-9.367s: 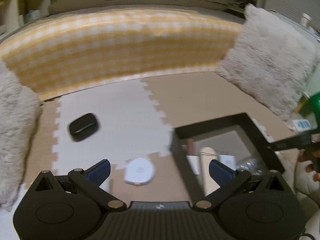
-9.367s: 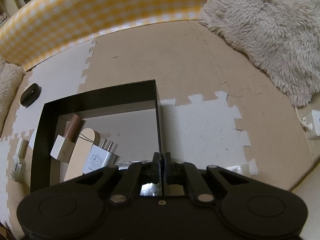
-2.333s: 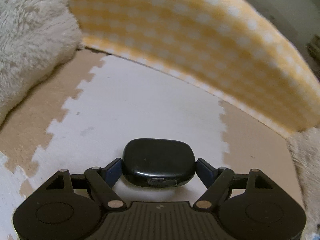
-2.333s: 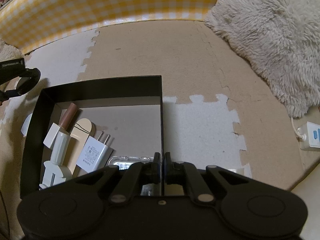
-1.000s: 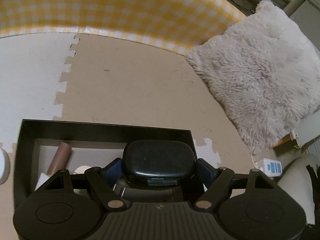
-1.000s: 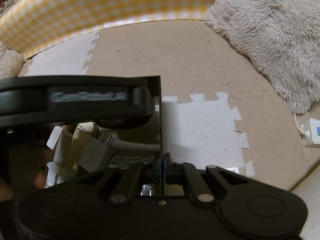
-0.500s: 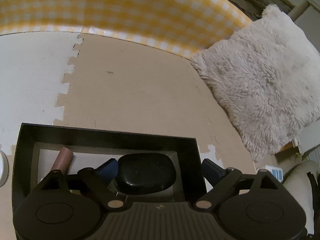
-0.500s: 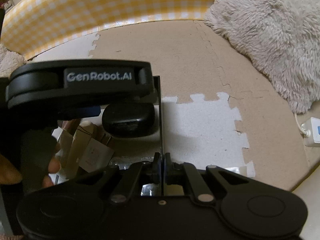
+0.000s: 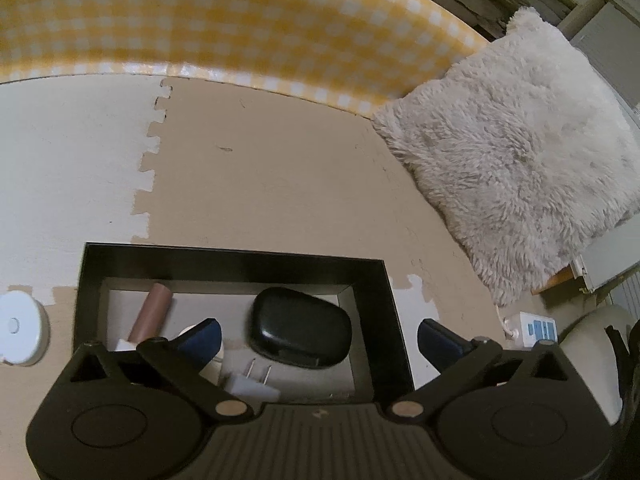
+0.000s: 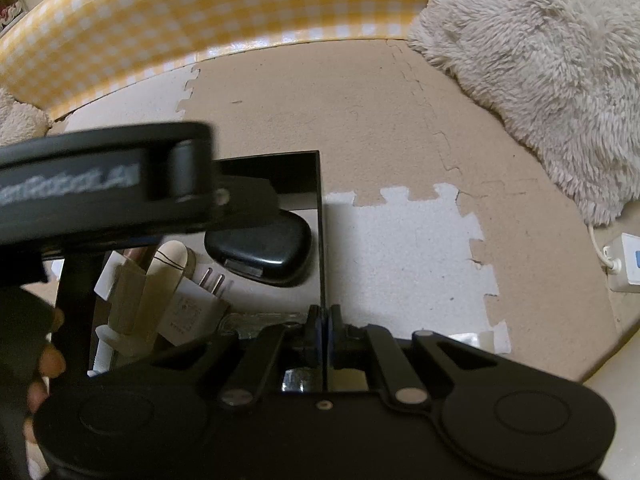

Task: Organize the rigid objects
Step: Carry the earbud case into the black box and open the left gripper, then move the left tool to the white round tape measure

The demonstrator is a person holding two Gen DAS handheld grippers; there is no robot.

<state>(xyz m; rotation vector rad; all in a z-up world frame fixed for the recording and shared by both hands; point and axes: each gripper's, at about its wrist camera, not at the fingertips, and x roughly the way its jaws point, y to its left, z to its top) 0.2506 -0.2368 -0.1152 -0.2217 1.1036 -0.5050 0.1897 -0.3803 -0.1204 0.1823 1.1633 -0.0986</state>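
Observation:
A black rounded case [image 9: 300, 332] lies inside the black open box [image 9: 232, 258] near its right wall; it also shows in the right wrist view [image 10: 260, 250]. My left gripper [image 9: 318, 338] is open and empty above the box. My right gripper [image 10: 323, 330] is shut on the box's right wall [image 10: 320, 216]. In the box also lie a brown tube [image 9: 152, 312], a white plug adapter [image 9: 250, 386] and other small white items.
A white round disc [image 9: 18, 328] lies on the foam mat left of the box. A shaggy white cushion [image 9: 512, 152] sits at the right, a yellow checked barrier [image 9: 220, 32] behind. A white power strip [image 9: 536, 326] lies at the right.
My left gripper carried the black case over the box, opened and dropped it inside, then lifted away. My right gripper kept its hold on the box wall.

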